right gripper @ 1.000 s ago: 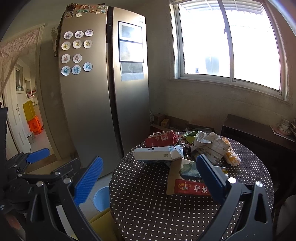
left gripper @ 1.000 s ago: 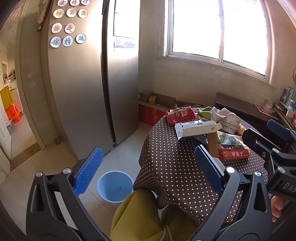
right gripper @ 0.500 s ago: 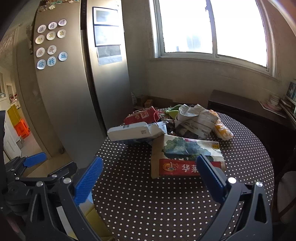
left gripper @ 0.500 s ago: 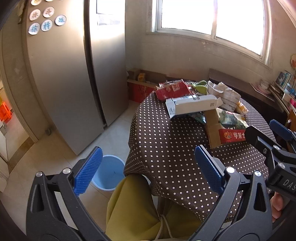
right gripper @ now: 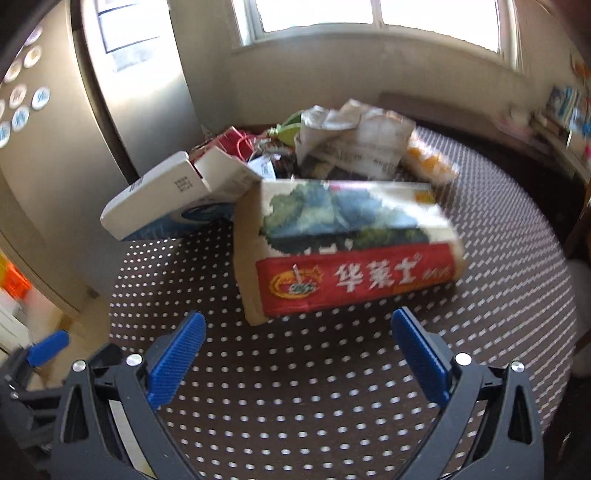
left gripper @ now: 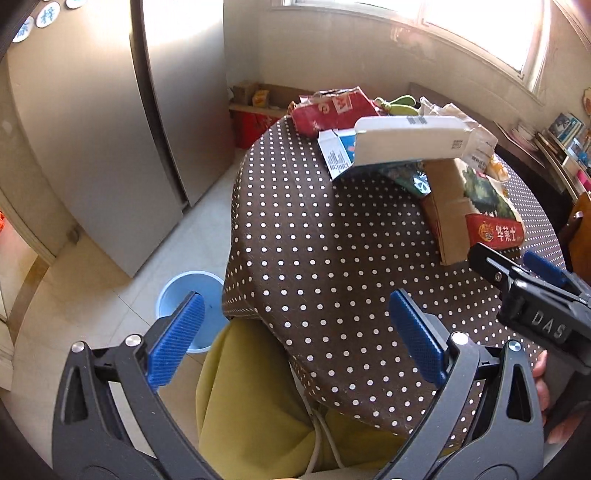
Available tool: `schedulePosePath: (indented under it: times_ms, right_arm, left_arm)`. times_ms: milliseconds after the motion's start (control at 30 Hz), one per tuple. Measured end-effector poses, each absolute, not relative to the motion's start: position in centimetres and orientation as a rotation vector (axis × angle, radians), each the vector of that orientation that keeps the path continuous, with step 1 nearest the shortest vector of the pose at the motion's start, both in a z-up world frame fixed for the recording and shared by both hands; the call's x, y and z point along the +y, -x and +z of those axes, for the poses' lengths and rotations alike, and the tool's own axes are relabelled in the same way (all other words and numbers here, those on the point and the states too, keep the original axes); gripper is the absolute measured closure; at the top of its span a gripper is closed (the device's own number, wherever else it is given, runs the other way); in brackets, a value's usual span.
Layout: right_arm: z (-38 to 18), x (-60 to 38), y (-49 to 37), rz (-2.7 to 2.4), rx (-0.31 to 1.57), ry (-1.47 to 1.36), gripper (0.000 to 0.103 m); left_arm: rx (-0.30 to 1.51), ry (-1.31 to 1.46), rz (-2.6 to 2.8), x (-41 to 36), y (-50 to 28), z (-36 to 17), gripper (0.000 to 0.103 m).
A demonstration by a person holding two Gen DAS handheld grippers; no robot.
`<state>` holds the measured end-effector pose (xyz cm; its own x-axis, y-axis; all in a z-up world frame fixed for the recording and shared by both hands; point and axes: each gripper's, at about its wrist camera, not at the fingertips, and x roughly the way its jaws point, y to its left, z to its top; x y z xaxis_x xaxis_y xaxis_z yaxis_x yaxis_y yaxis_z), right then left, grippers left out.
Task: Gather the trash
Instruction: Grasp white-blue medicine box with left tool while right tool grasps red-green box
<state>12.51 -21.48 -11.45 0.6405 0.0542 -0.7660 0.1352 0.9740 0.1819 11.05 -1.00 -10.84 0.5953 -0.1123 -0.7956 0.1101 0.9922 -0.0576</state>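
While both tools are held over the near edge of the table, nothing is gripped by either. The left gripper is spread wide, its blue pads framing a yellow-green cushion below the tablecloth's hem. The right gripper is likewise spread wide and empty above the brown dotted cloth; in the left view it is seen at the right edge, with part of a hand behind it.

Just beyond the right gripper's pads a flattened paper bag is seen, printed with a red band and white characters (the print blurred in the right view). It lies flat on the cloth, apart from the pads. Against its left end a long white carton is propped at a tilt, one end raised clear of the table.

Farther back a heap of trash is piled: crumpled printed paper, a red bag, something green and an orange-patterned wrapper.

On the floor to the left of the table a light blue bin is stood, partly hidden by the left gripper's pad. Behind it a steel refrigerator is seen, and a bright window closes the far wall.
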Motion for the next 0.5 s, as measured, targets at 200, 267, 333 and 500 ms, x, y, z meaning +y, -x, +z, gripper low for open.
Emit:
schedulePosePath:
  times_ms: [200, 267, 333, 500]
  right_arm:
    - [-12.7, -23.0, -13.7, -0.043, 0.857, -0.432, 0.004]
    - [-12.9, -23.6, -14.3, -0.054, 0.841, -0.495, 0.004]
    - [-13.3, -24.4, -15.0, -0.065, 0.841, -0.565, 0.004]
    - [-13.4, -25.8, -15.7, -0.121, 0.795, -0.654, 0.008]
  left_arm:
    - [0.945, 0.000, -0.146, -0.4, -11.7, -11.5, 0.006]
    - [0.943, 0.003, -0.143, 0.0, -12.0, -11.5, 0.006]
    - [0.938, 0.011, -0.135, 0.4, -12.3, -11.4, 0.006]
    - [0.935, 0.026, -0.115, 1.3, -12.8, -11.2, 0.006]
